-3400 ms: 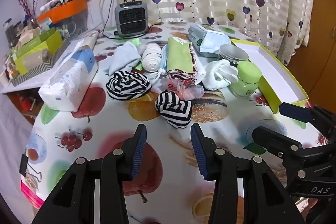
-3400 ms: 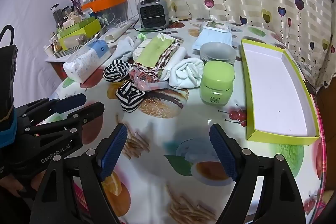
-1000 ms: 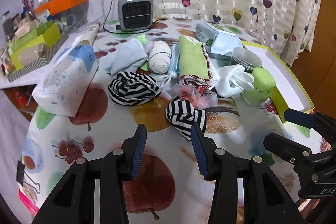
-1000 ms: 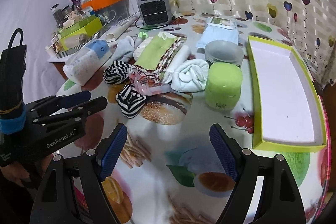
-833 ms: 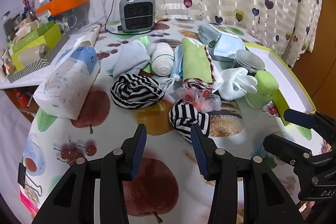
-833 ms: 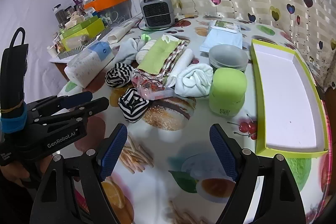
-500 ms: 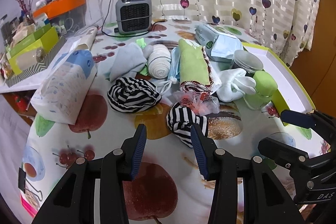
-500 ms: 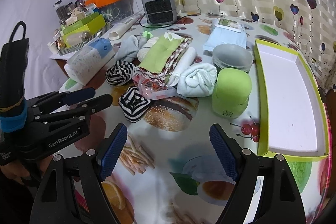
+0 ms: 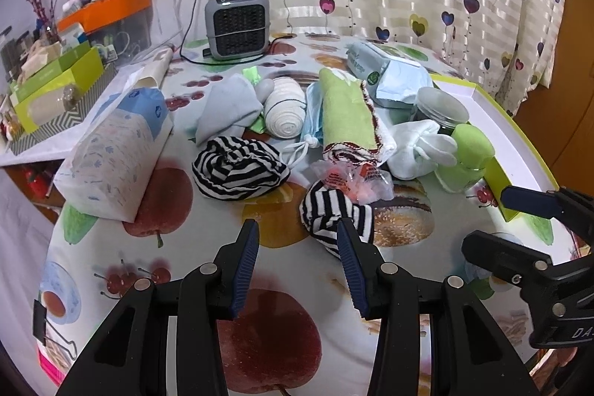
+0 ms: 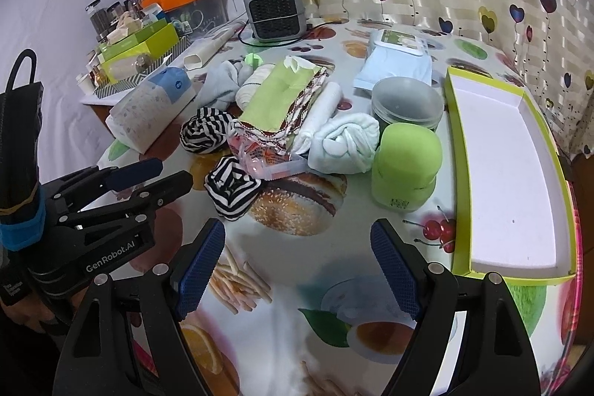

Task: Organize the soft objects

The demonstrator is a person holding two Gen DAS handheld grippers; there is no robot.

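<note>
— Striped black-and-white cloth is the nearest soft thing: the small striped bundle (image 9: 334, 216) lies on the table (image 9: 185, 270) just ahead of the left gripper (image 9: 297, 249), whose jaws stand apart with nothing between them. Its right finger overlaps the bundle's near edge in the left wrist view; whether they touch cannot be told.

— And further left?

— A tissue pack (image 9: 115, 154), then a bigger striped bundle (image 9: 237, 167), then the heap: pale blue cloth (image 9: 226, 108), rolled white bandage (image 9: 284, 112), green towel (image 9: 343, 110), white cloth (image 10: 343, 143).

— What could go wrong?

— The crinkly plastic packet (image 10: 267, 156) rests against the small bundle's far side. A deep bite would probably snag the packet too, or drag the heap. The bundle looks loosely folded, so a pinch at one edge may let it unroll and trail.

— The right side?

— The right gripper (image 10: 297, 260) hangs wide open and empty above the table. Ahead of it stand a green jar (image 10: 406, 166) and a clear lidded tub (image 10: 406, 102), both shut, contents unseen. A careless sweep toward the tray could tip the jar.

— And the tray?

— The lime-edged tray (image 10: 458, 173) at the far right holds nothing; no soft item is in it yet.
</note>
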